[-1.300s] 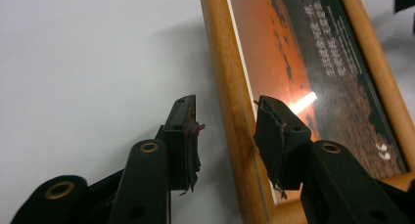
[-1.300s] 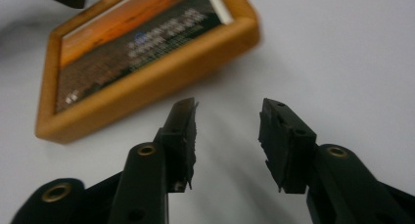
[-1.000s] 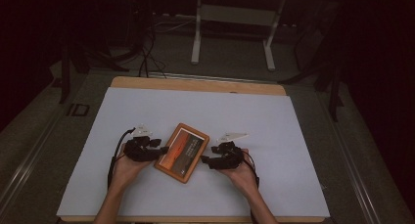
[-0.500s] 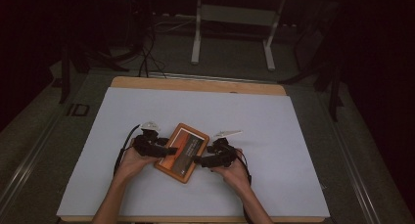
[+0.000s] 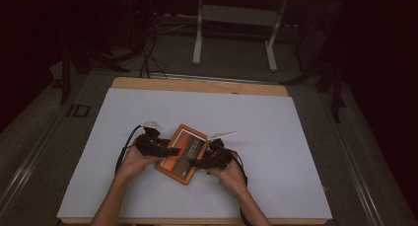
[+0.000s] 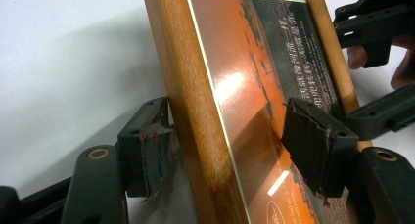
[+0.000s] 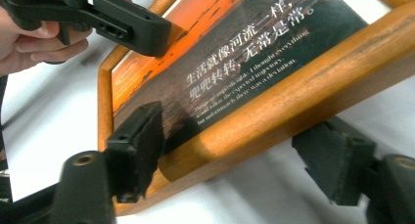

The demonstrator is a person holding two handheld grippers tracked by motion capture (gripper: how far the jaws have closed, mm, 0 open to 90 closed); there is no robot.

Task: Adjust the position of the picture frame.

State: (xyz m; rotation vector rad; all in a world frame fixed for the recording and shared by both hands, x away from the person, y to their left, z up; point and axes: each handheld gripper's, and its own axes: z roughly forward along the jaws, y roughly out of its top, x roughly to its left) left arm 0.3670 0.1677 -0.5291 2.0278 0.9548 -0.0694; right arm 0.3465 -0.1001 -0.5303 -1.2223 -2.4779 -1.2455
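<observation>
Near the front middle of the white table [image 5: 276,137], toward six o'clock, lies the wooden picture frame [image 5: 183,153], its long axis running from eleven to five o'clock. My left gripper [image 5: 165,149] meets it from nine o'clock, my right gripper [image 5: 197,163] from three; both are equally close. Each straddles a wooden rail with jaws parted, one pad over the glass, the other outside the rim; I judge neither clamped yet. In the left gripper view the frame [image 6: 205,111] stands between the pads, a small gap on either side. Whether the outer pads touch the wood I cannot tell, and the frame's underside is hidden.
</observation>
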